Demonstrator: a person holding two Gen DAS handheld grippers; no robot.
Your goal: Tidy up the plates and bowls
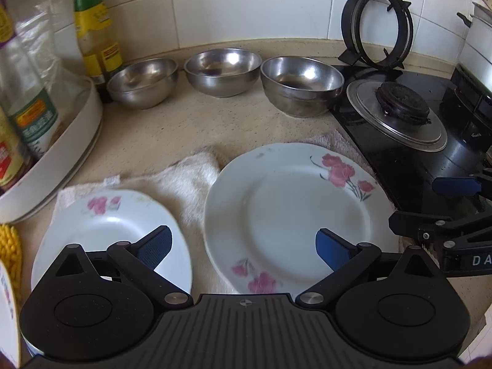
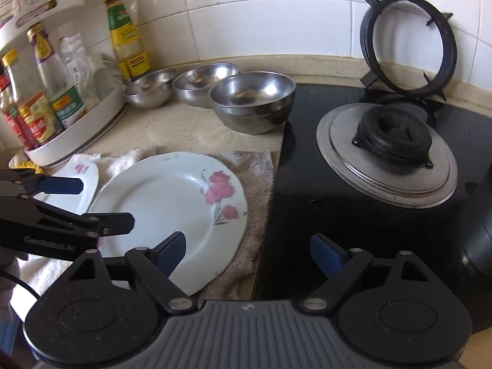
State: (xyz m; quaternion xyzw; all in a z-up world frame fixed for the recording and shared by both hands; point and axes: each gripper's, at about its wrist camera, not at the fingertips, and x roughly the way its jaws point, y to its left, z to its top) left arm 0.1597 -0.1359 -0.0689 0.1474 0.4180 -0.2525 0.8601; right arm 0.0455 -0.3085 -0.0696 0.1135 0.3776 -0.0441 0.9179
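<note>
Left claw [image 1: 243,249] sits nearest the lens, blue pads spread wide w/ nothing btwn them, hovering over the gap btwn two flowered plates. Small plate [image 1: 113,224] lies at left, big plate [image 1: 292,212] just beside it at right; both rest on a pale towel [image 1: 190,178] on the beige counter [image 1: 172,126]. Far left: white rack [image 1: 61,153] holding sauce bottles. Along the tiled wall, three steel bowls in a row, upright and near each other: left bowl [image 1: 143,81], mid bowl [image 1: 223,70], right bowl [image 1: 303,84], the last right by the black stove [image 1: 430,160]. Burner [image 1: 402,104] sits on its silver disc; pot ring [image 1: 379,27] leans vs the wall. Right claw [image 2: 249,255] also released, empty, over the big plate's right edge and the stove's rim.
</note>
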